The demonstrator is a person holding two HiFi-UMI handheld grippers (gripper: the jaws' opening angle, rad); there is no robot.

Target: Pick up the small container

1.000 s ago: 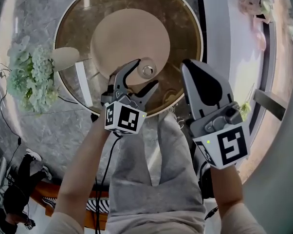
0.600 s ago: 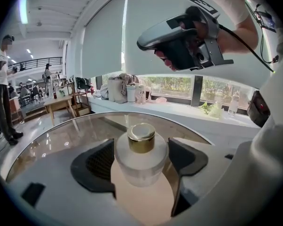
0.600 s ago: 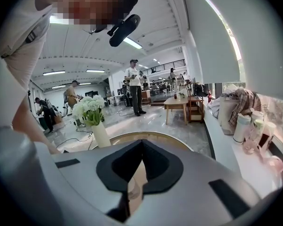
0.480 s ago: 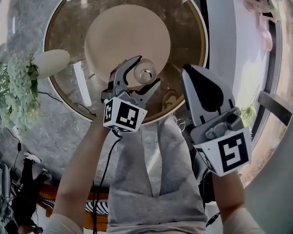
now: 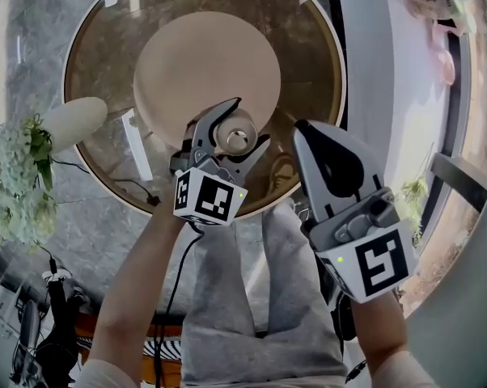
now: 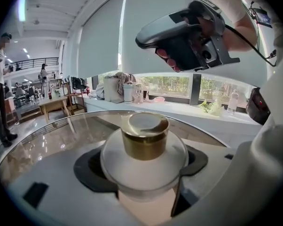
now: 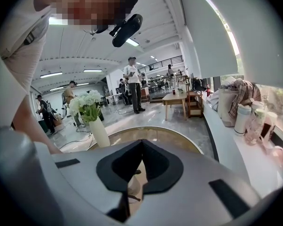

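Glass table (image 5: 308, 47) under small container (image 5: 237, 134), vase (image 5: 75, 120) alongside

1 sm. container (image 5: 237, 138), 1 vase (image 5: 74, 120)

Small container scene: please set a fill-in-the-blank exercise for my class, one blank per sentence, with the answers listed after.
The small container has a ___ cap.
The left tongs hold their jaws ___ around it.
The right tongs have their jaws ___, with nothing between them.
The table under the container is ___ in shape.
Missing words: gold; open; shut; round.
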